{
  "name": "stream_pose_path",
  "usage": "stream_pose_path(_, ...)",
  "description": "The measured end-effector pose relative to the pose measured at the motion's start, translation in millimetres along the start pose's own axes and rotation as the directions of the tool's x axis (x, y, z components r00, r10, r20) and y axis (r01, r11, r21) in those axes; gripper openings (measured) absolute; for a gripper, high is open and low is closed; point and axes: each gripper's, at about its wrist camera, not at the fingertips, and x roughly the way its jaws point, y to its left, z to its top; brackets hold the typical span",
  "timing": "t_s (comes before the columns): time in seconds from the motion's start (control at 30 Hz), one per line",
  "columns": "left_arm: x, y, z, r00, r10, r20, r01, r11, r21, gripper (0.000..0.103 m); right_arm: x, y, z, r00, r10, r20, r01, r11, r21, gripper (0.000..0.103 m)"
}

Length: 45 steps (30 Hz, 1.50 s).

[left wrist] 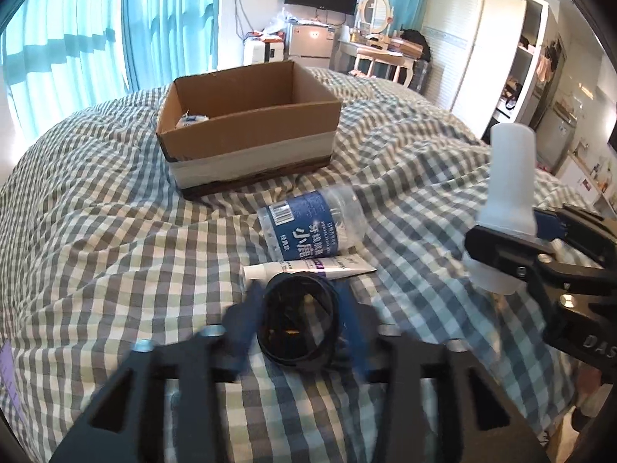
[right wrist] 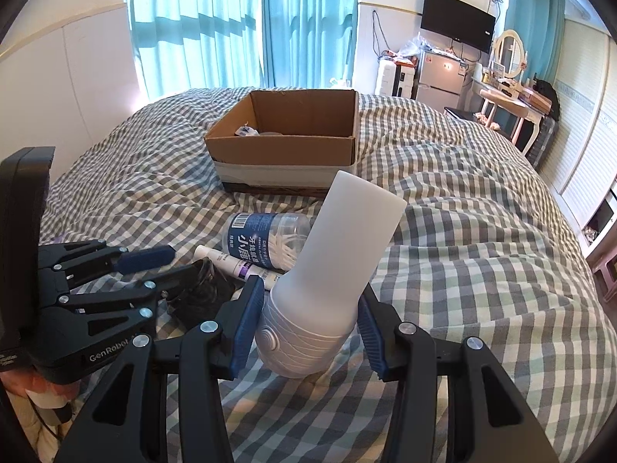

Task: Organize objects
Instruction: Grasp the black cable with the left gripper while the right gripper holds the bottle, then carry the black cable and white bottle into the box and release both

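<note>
My right gripper (right wrist: 306, 330) is shut on a white plastic device (right wrist: 339, 262) with a wide nozzle and holds it above the checked bedspread; it also shows in the left wrist view (left wrist: 507, 208). My left gripper (left wrist: 299, 324) is open, its blue fingers either side of a coiled black cable (left wrist: 299, 322); the cable is partly hidden in the right wrist view (right wrist: 200, 289). Just beyond lie a white tube (left wrist: 308, 266) and a clear canister with a blue label (left wrist: 312, 223). An open cardboard box (left wrist: 246, 127) stands further back with small items inside.
The rumpled checked bedspread (left wrist: 96, 250) covers the whole bed. Blue curtains (right wrist: 239, 27) hang behind. A fridge (right wrist: 439, 77), a wall screen (right wrist: 457, 25), a dressing table (right wrist: 509, 96) and a wardrobe (left wrist: 486, 50) stand past the bed's far edge.
</note>
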Motion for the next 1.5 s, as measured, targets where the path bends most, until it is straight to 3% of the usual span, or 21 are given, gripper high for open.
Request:
stream_pose_path(0.2,42.1,-4.4,-9.1,0.992,0.014,-0.128,-0.012,1.000,0.015,0.062,5.2,-0.4,-3.4,1.000,0.006,-0.016,-0.006,1.000,0.004,0.048)
stream_pose_path(0.5,31.1,-2.8,-11.0,0.995,-0.003,-0.095,0.003,1.000,-0.003,0.052,6.5,2.6,-3.2,1.000,0.005,-0.022,-0.005,1.000,-0.007,0.047)
stream_pose_path(0.53,26.3,-1.2,-10.7,0.996,-0.009,-0.087,0.008,1.000,-0.011,0.045,6.2,3.3,-3.0,1.000,0.006,-0.021,-0.006,1.000,-0.009,0.047)
stream_pose_path(0.57,21.9,0.1,-10.0,0.997,-0.024,-0.076,0.023,1.000,-0.016,0.019,5.8,4.2,-2.8,1.000,0.006,-0.019,-0.006,1.000,-0.011,0.047)
stream_pose_path(0.6,18.8,1.2,-8.6,0.997,-0.039,-0.073,0.037,0.999,-0.021,0.014,5.3,5.0,-2.2,1.000,0.006,-0.018,-0.006,1.000,-0.013,0.047)
stream_pose_path(0.87,-5.2,10.4,7.2,0.999,-0.028,-0.017,0.027,0.999,-0.039,0.011,1.5,14.0,14.6,1.000,0.022,0.001,-0.022,0.999,-0.049,0.047)
stream_pose_path(1.07,-27.1,24.4,51.9,0.998,-0.010,0.058,0.012,1.000,-0.022,0.011,-2.3,24.5,58.7,0.998,0.025,0.053,-0.018,0.993,-0.120,0.047)
stream_pose_path(1.23,-40.8,34.6,108.5,0.992,0.019,0.121,-0.019,1.000,-0.001,0.011,6.9,25.4,111.4,0.996,0.055,0.075,-0.044,0.989,-0.143,0.047)
stream_pose_path(1.5,-20.8,55.6,190.3,0.985,0.080,0.152,-0.087,0.996,0.034,0.011,50.5,7.3,207.9,0.996,0.077,0.042,-0.070,0.988,-0.134,0.047)
